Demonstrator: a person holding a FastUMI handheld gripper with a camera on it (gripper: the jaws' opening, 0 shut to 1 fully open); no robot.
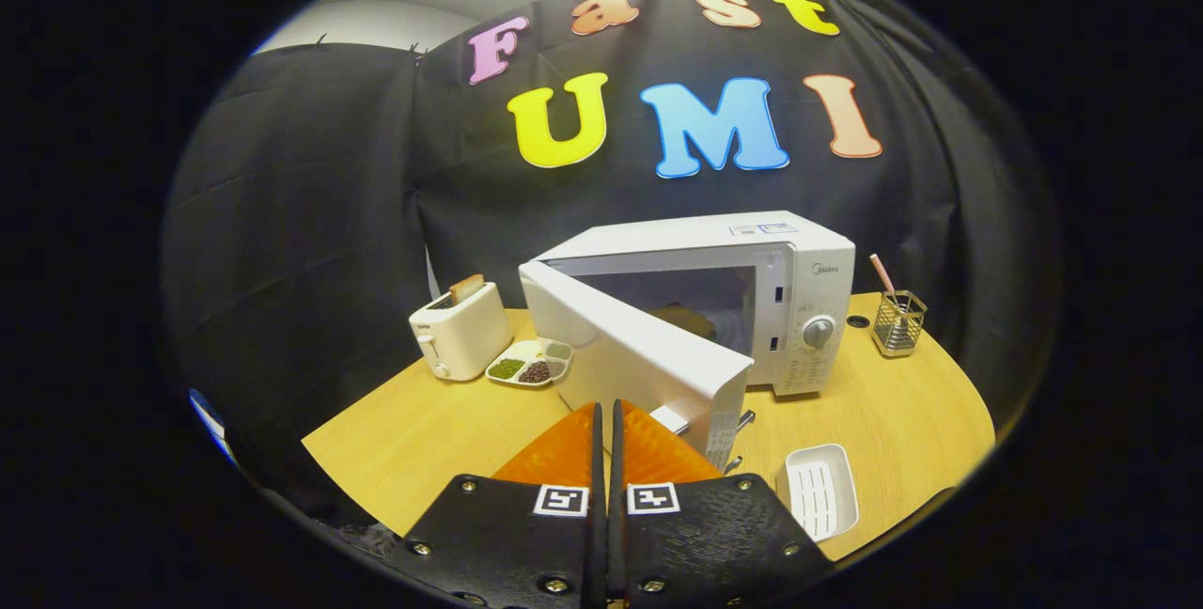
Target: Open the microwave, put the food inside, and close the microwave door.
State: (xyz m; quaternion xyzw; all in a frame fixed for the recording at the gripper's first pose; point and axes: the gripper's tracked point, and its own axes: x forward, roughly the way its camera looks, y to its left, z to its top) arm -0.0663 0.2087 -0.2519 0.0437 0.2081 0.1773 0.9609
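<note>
Closing in on the open microwave door [639,360] with our gripper [607,421] pressed together and carrying nothing.

We are seeing the fingers meeting just short of the door's outer face, which is swung out toward us on its left hinge; a white soap dish [820,487] is lying to the right on the wooden table [902,412]. We are judging the door stiff, light and smooth, best pushed flat near its free edge. Something yellowish, likely the food [684,318], is sitting inside the microwave [752,294]. Beyond, left, a toaster [460,332] and divided tray [531,363] are crowding the hinge side; a wire cup [898,322] is standing well right.
</note>
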